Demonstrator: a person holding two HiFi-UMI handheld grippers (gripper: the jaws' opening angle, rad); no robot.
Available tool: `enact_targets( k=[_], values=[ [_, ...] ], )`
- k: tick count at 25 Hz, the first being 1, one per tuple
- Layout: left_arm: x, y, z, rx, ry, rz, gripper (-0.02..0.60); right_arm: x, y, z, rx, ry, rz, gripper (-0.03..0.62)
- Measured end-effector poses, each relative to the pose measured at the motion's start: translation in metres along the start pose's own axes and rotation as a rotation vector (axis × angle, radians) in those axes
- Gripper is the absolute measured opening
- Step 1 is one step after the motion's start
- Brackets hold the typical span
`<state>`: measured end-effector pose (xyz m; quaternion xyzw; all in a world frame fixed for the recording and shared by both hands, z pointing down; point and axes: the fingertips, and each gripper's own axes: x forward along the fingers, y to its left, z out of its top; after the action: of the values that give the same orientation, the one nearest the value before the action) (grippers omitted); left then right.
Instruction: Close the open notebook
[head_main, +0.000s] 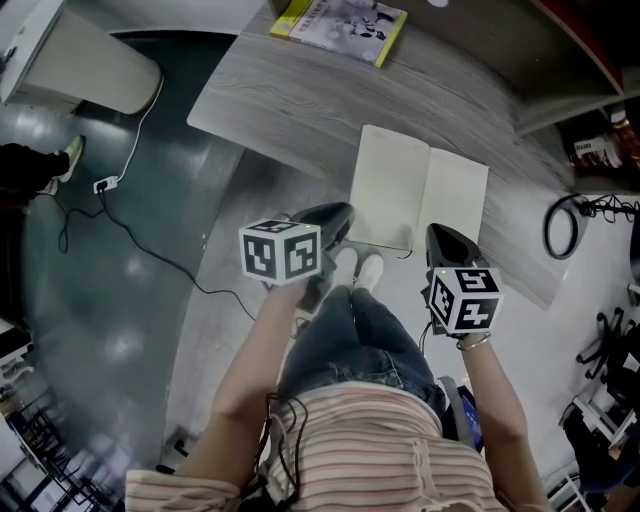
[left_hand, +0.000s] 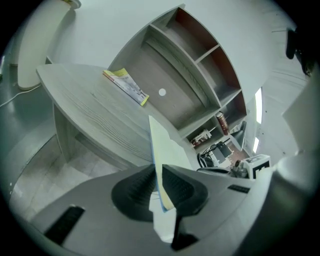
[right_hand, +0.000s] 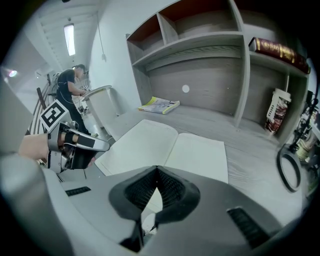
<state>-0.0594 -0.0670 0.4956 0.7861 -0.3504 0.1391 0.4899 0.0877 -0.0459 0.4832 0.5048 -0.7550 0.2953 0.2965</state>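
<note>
We see the notebook (head_main: 420, 200) lying open, blank pages up, on the grey wood-grain worktop (head_main: 290, 100), close to its near edge. Our left hand-held gripper (head_main: 345, 213) is clamped narrow on the notebook's left cover, which stands edge-on between the jaws in the left gripper view. Our right hand-held gripper (head_main: 437, 235) sits at the notebook's near right corner, jaws together with nothing between them.

Beyond the notebook, to the far left, a yellow-edged booklet (head_main: 340, 25) lies flat on the worktop. Behind the notebook rises a shelf unit (right_hand: 200, 45), with a book (right_hand: 277, 50) lying on one shelf. To the notebook's right is a coiled black cable (head_main: 547, 228), off the worktop's edge. Left of the notebook, the dark glossy floor (head_main: 100, 320) carries a thin white cable (head_main: 143, 125).
</note>
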Motion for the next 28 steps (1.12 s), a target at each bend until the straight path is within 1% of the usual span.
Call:
enact_targets(
  k=[14, 22, 26, 28],
  values=[
    [-0.006, -0.03, 0.008, 0.08, 0.021, -0.023, 0.048, -0.011, -0.004, 0.004, 0.006, -0.03, -0.017, 0.008],
    [-0.006, -0.05, 0.015, 0.13, 0.02, -0.05, 0.025, -0.017, -0.007, 0.0, 0.015, -0.035, -0.027, 0.008],
    [-0.004, -0.061, 0.017, 0.17, 0.026, -0.049, 0.021, -0.02, -0.012, -0.003, 0.02, -0.037, -0.038, 0.008],
    [-0.003, -0.066, 0.019, 0.178, 0.023, -0.052, 0.018, -0.021, -0.014, -0.004, 0.023, -0.037, -0.043, 0.008]
  ],
)
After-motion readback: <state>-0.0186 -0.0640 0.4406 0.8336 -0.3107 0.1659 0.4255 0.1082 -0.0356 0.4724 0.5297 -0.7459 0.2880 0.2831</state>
